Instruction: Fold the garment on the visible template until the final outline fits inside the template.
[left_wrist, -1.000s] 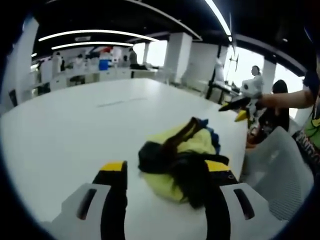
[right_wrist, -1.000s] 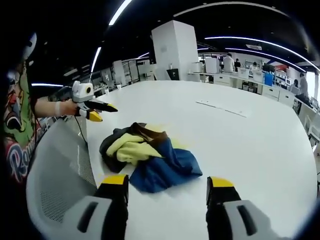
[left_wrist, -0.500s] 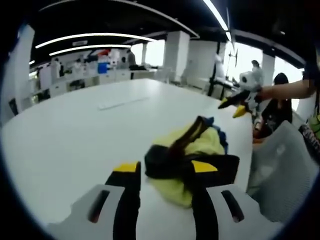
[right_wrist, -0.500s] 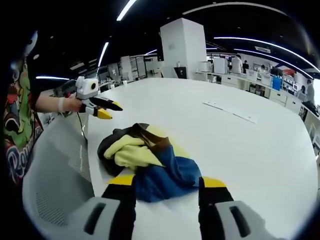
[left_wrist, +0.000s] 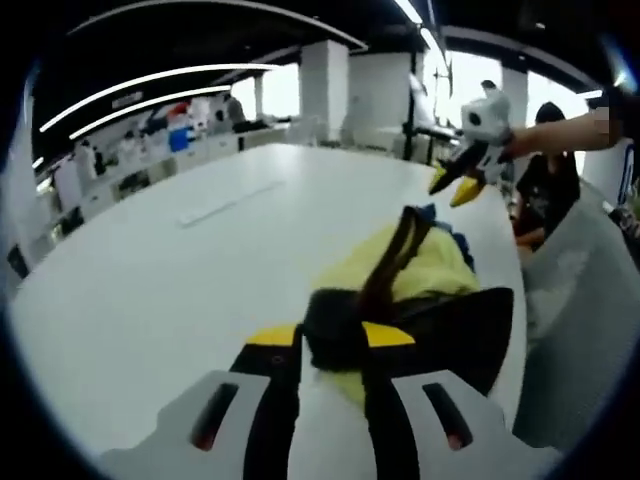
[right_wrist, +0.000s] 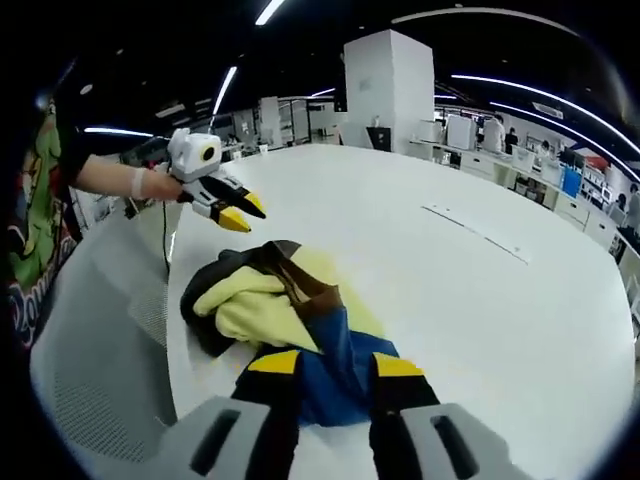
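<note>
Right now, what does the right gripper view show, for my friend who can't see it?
The right claw closes its yellow tips on the blue part of a crumpled garment of yellow, black, brown and blue on a white table. Beyond the heap a person's hand holds the left claw above the table edge.

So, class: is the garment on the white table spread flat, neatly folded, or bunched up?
Bunched up. The garment lies in a crumpled heap on the table, its yellow, blue, dark and brown parts overlapping in irregular folds, with no flat outline.
</note>
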